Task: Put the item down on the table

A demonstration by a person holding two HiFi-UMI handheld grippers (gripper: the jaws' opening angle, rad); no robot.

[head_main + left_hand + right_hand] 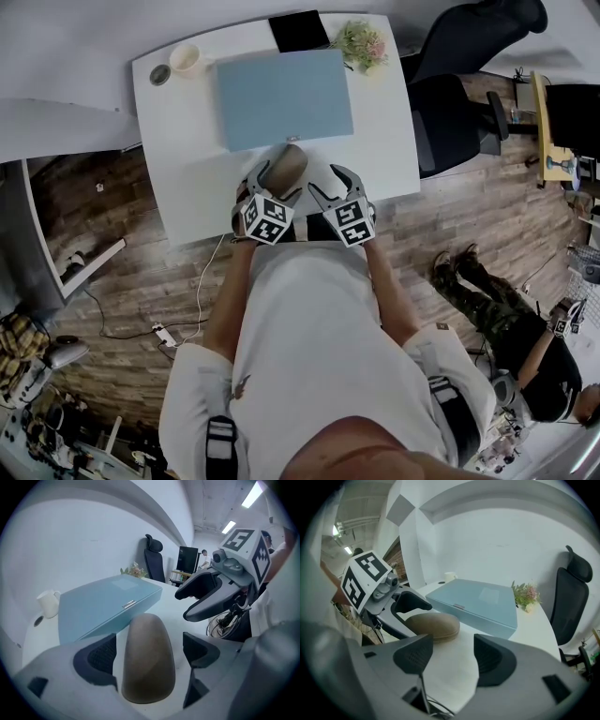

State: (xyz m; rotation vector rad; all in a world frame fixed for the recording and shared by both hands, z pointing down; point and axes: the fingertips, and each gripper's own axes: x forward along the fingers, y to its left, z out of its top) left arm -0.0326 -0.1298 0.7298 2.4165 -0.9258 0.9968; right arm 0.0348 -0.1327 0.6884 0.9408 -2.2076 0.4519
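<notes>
A brown oval case (286, 172) lies on the white table (187, 178), just in front of a flat light-blue box (284, 98). My left gripper (277, 180) stands open around the case (147, 660), with a narrow gap between each pad and its sides. In the right gripper view the case (432, 625) rests flat on the tabletop between the left gripper's fingers (401, 604). My right gripper (333, 183) hovers just to the right, open, with only bare table between its pads (452, 651).
A white mug (186, 59) and a small round lid (160, 74) sit at the table's far left. A black tablet (298, 30) and a small plant (361, 42) are at the far edge. A black office chair (459, 103) stands at the right.
</notes>
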